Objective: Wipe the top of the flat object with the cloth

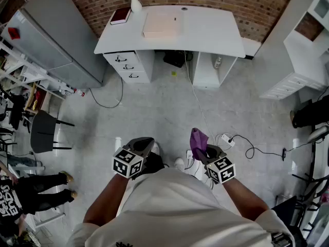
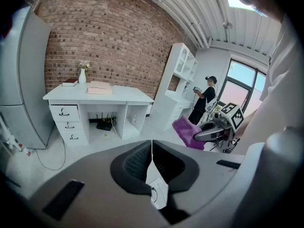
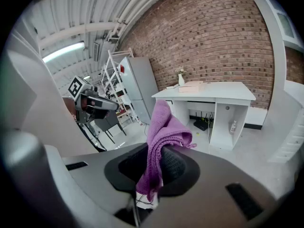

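Note:
A flat, pale pink box-like object [image 1: 161, 24] lies on the white desk [image 1: 216, 35] against the brick wall, far ahead of both grippers. It also shows small in the left gripper view [image 2: 99, 88] and the right gripper view [image 3: 190, 87]. My right gripper [image 1: 203, 149] [image 3: 154, 167] is shut on a purple cloth [image 1: 198, 139] [image 3: 162, 125] that stands up out of its jaws. My left gripper [image 1: 141, 144] [image 2: 152, 156] is shut with nothing in it. Both are held close to the person's body, over the grey floor.
A red book [image 1: 121, 15] and a white vase [image 1: 135, 3] share the desk top. A grey fridge [image 1: 56, 40] stands left, a black chair [image 1: 43, 130] lower left, white shelving [image 1: 303, 60] right. A power strip with cables [image 1: 226, 140] lies on the floor. Another person [image 2: 202, 103] stands by the window.

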Available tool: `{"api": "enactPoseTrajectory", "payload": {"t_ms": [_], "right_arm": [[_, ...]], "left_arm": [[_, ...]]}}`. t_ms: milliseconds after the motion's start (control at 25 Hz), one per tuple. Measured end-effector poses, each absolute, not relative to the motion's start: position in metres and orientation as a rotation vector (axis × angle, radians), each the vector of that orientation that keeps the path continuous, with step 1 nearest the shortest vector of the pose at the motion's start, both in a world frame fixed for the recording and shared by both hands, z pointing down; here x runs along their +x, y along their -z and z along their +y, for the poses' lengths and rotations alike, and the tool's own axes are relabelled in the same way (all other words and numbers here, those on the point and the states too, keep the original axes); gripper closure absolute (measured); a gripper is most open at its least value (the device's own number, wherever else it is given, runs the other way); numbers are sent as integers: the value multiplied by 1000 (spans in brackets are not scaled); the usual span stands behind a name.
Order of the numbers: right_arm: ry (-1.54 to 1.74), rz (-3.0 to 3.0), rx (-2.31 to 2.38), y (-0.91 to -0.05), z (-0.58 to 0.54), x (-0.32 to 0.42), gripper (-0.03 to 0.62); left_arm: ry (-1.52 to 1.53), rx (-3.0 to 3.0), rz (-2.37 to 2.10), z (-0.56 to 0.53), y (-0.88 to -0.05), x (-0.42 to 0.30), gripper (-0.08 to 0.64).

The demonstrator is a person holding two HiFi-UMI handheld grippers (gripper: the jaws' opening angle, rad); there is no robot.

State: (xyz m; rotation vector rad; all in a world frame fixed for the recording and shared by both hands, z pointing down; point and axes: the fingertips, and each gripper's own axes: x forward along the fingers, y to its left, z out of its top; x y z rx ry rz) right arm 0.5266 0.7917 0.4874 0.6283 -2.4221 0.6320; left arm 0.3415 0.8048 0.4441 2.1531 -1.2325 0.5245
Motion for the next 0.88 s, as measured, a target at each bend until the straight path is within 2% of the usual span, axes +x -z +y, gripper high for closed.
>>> {"api": "enactPoseTrajectory", "payload": {"t_ms": [360,880], "right_arm": [[-626,-2371,703,-495,690,475,509],[-580,-2371,813,-458,505,352,508]], "left_arm": [[-489,2192,-1172,692,-463,290,534],[-473,2345,-1102,508,-453,171,534]]}}
